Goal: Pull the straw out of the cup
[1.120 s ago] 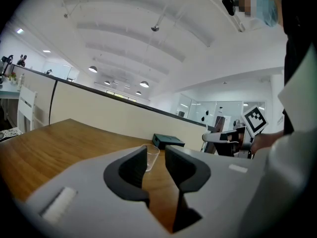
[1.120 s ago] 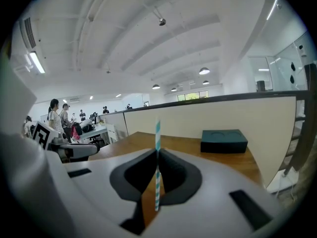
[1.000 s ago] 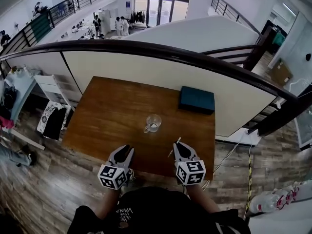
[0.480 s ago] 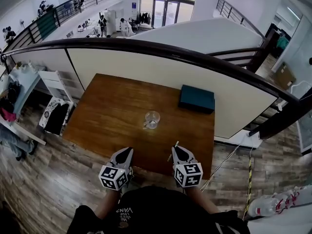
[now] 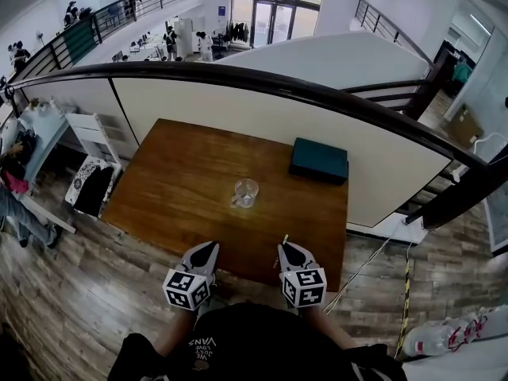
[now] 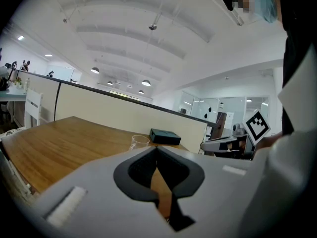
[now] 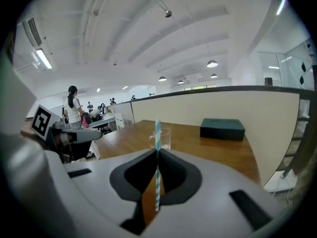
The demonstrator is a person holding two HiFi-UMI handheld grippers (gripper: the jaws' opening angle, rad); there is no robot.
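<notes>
An empty clear glass cup (image 5: 245, 192) stands in the middle of the brown wooden table (image 5: 175, 173); it also shows far off as the cup (image 6: 139, 142) and the cup (image 7: 161, 138) in the two gripper views. My right gripper (image 5: 283, 247) hovers over the table's near edge, shut on a teal-and-white striped straw (image 7: 157, 175) that sticks up between the jaws of the right gripper (image 7: 157, 150). The straw's tip (image 5: 285, 239) pokes out towards the cup. My left gripper (image 5: 208, 245) is beside it, shut with nothing between the closed jaws of the left gripper (image 6: 157, 148).
A dark teal box (image 5: 320, 160) lies at the table's far right corner. A curved wall topped by a dark handrail (image 5: 262, 84) runs behind the table. Wood-plank floor (image 5: 71, 292) surrounds the table, with white furniture (image 5: 87, 145) to the left.
Both grippers have drawn back from the cup towards the table's near edge. The straw has stayed in the right gripper's jaws.
</notes>
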